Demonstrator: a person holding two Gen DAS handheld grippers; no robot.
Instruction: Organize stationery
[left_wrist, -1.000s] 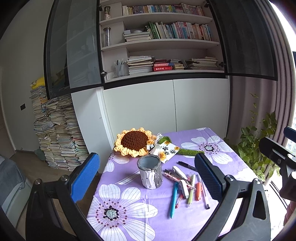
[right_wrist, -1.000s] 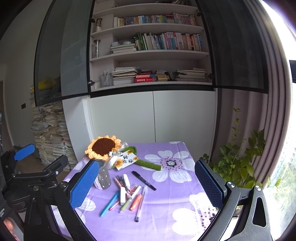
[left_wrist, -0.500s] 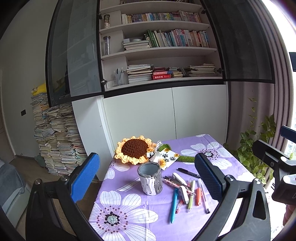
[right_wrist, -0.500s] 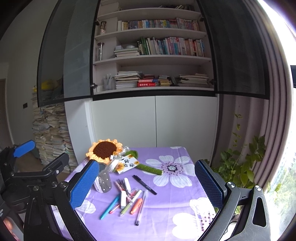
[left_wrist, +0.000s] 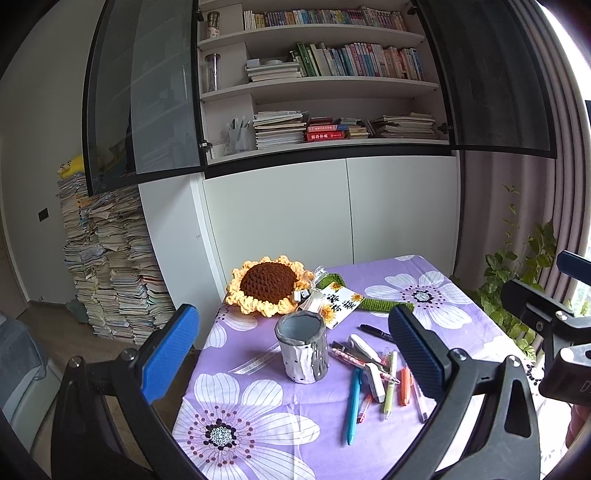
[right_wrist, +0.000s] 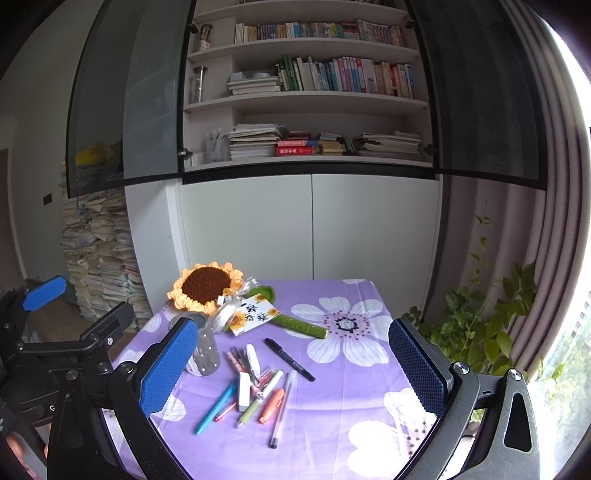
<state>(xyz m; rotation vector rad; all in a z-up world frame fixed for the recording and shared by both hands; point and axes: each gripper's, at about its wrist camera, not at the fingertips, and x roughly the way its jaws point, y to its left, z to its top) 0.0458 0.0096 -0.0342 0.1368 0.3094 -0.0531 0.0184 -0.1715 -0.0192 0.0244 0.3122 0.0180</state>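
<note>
Purple floral tablecloth: one grey pen holder, one crocheted sunflower, roughly ten scattered pens. Left gripper, right gripper: both spread apart, empty.

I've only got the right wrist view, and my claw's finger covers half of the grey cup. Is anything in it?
Observer: Nothing that shows. The left wrist view looks down on the grey cup. Its mouth is clear and no pen stands in it.
Operator: Is anything lying on the side my finger hides?
Observer: Yes. A clear strip, perhaps a ruler, lies flat just left of the cup. It is apart from the pens, which lie on the cup's right.
</note>
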